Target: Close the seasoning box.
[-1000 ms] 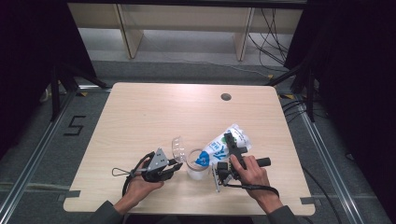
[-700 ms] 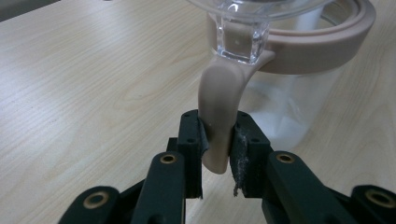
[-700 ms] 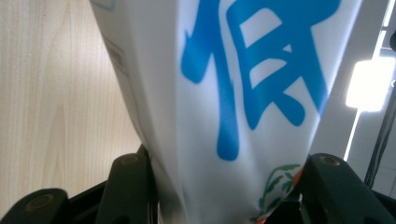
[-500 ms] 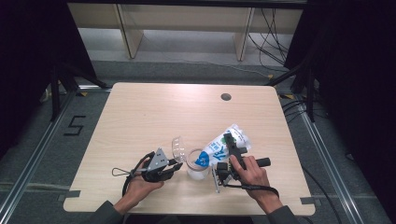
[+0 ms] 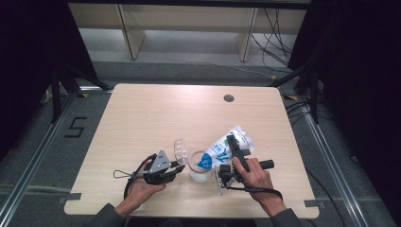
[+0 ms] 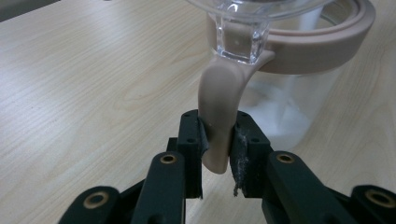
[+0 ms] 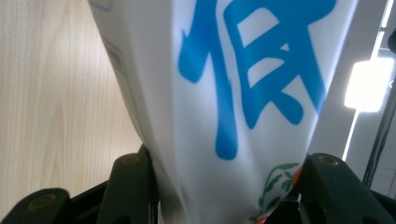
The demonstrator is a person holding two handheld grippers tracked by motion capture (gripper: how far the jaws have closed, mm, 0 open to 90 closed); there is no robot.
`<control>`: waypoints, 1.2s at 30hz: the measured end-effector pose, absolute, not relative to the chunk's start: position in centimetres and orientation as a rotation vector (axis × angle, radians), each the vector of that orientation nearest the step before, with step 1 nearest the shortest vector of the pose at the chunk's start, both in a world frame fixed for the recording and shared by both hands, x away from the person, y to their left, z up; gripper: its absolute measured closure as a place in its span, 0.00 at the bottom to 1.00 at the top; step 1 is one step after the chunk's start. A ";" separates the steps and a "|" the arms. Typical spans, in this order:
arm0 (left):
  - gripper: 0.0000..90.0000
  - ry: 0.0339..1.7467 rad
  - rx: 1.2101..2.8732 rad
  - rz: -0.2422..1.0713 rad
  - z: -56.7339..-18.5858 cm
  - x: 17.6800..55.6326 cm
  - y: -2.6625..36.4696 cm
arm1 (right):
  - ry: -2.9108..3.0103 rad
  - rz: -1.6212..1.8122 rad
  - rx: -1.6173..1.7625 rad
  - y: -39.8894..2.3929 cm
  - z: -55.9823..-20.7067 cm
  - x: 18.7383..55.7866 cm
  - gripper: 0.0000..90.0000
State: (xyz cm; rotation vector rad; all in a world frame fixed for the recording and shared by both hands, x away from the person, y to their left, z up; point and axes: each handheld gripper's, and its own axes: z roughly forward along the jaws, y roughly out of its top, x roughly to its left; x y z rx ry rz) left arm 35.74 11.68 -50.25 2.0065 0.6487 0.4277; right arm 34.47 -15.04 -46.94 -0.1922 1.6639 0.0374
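Jaws of the left gripper (image 6: 217, 154) are clamped on the pinkish-beige tab (image 6: 219, 116) that hangs from the collar of a clear jar (image 6: 299, 100); in the left gripper view the tab runs upright between the two black pads, curving up to a clear hinge block under the raised lid (image 5: 180, 148). Jaws of the right gripper (image 7: 224, 186) are pressed on a white pouch (image 7: 233, 93) printed with large blue characters, one jaw on each side of its lower end.

From the high view, the left gripper (image 5: 176, 169) lies low over the near edge of the tabletop (image 5: 156, 113), held by the left hand (image 5: 144, 184), and points toward the jar (image 5: 199, 166) just beside it. The right hand (image 5: 253, 175) holds the right gripper (image 5: 231, 150) close by. The pouch (image 5: 222, 150) is tilted, its long axis running from the upper right down to the lower left, with its lower end over the jar's open mouth; whether it touches the rim is hard to say at this size. White matter seems to lie in the jar's bottom.

Farther off, the pale wood-grain tabletop carries a round dark hole (image 5: 229, 98) near its far edge. Beyond it stand light shelf panels (image 5: 189, 19) with black cables (image 5: 269, 42) trailing on the grey floor (image 5: 56, 156), which bears a marking like the figure five at the left.
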 end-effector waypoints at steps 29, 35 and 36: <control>0.83 0.648 2.010 0.426 -50.2 35.8 11.7 | 1.650 0.020 -0.231 -14.8 -46.6 34.4 0.62; 0.83 0.653 2.004 0.427 -50.2 35.7 11.6 | 1.660 0.042 -0.195 -14.9 -46.9 34.4 0.63; 0.83 0.651 2.005 0.429 -50.2 35.7 11.7 | 1.654 0.025 -0.226 -14.8 -46.6 34.4 0.63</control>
